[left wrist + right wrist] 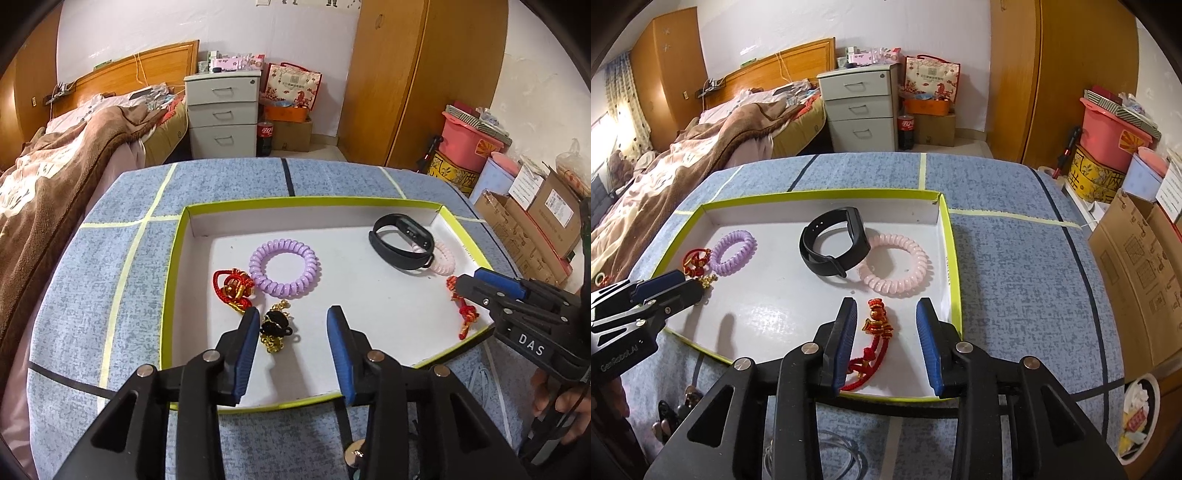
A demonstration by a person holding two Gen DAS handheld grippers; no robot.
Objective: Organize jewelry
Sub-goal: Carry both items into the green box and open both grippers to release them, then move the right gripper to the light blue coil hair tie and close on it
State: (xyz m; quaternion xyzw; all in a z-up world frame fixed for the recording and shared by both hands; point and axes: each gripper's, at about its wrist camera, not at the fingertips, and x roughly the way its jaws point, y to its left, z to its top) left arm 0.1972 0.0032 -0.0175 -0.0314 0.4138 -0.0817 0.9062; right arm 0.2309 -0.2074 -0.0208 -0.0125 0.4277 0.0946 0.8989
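Observation:
A shallow white tray with a lime-green rim [173, 258] [955, 266] lies on the blue tablecloth. In it lie a purple spiral hair tie [283, 268] [733, 252], a black wristband [402, 240] [834, 246], a pink spiral hair tie [445, 258] [895, 266], a red knotted charm [232, 286] [696, 262], a black-and-gold piece [275, 326] and a red cord charm [466, 314] [875, 332]. My left gripper [293, 321] [670, 282] is open and empty, its left finger beside the black-and-gold piece. My right gripper [886, 314] [469, 278] is open over the red cord charm.
The round table's blue cloth [110, 295] carries yellow tape lines. A bed [66, 158] is at the left, a grey drawer unit [221, 110] behind, and cardboard boxes [1137, 266] and a pink bin [1108, 129] at the right. Clear loops [834, 454] lie near the front edge.

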